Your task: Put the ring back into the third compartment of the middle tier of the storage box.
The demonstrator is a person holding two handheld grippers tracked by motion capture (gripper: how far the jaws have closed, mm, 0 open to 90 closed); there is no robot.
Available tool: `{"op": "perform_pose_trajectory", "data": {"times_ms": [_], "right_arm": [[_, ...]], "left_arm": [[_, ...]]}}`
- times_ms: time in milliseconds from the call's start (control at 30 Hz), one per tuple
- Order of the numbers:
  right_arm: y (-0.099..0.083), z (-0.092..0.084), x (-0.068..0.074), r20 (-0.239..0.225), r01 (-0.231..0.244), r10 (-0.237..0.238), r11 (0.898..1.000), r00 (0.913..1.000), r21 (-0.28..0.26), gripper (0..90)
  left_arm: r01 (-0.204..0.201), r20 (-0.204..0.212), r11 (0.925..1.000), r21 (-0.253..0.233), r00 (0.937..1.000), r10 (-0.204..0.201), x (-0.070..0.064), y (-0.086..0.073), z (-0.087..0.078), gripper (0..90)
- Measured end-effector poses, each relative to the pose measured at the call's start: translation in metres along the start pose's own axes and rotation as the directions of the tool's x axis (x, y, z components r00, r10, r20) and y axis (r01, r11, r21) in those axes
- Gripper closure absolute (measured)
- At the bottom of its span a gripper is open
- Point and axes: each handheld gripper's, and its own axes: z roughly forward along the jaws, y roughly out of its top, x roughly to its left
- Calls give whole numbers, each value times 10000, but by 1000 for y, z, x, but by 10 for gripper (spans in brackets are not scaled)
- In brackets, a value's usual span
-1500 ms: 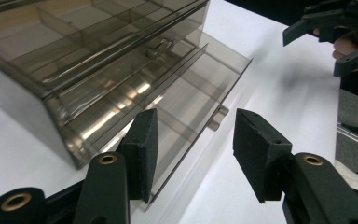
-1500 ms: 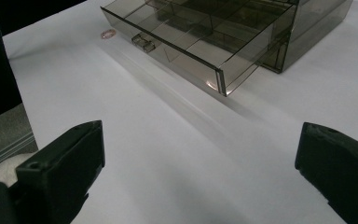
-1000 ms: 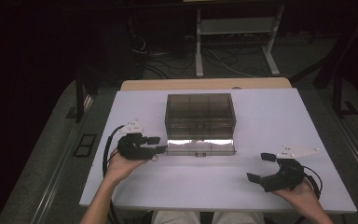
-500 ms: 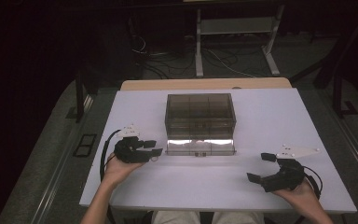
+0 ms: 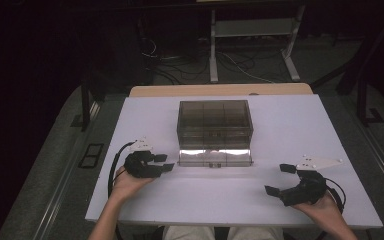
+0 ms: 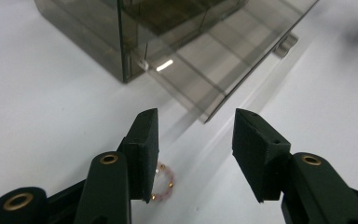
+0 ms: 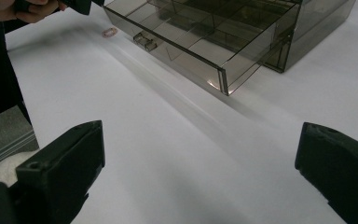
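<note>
On the white surface (image 5: 230,195), the small pink beaded ring (image 6: 164,184) lies just beside the smoky clear plastic drawer box (image 5: 215,125), drawer pulled out; L tongs (image 6: 193,140) half-open & empty over it, barely shifted, pickup pending; R tongs (image 7: 196,158) wide open, idle.

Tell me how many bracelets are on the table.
1. A small beaded bracelet lies on the white table beside the left gripper, near the open drawer. Others may sit hidden inside.

Your pink beaded ring (image 6: 164,183) lies flat on white table, just beside open drawer (image 5: 215,156) of smoky organizer.
</note>
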Motion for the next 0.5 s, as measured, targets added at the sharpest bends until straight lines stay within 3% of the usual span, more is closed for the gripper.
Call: {"op": "perform_pose_trajectory", "data": {"times_ms": [233,500], "right_arm": [[0,0,0,-17,4,-4,10000,10000,13,9],[0,0,0,-23,-1,1,10000,10000,6,9]], "left_arm": [[-112,-102,9995,281,9999,115,1,-6,2,512],[-420,-26,9935,1057,9991,425,2,-13,9,546]]}}
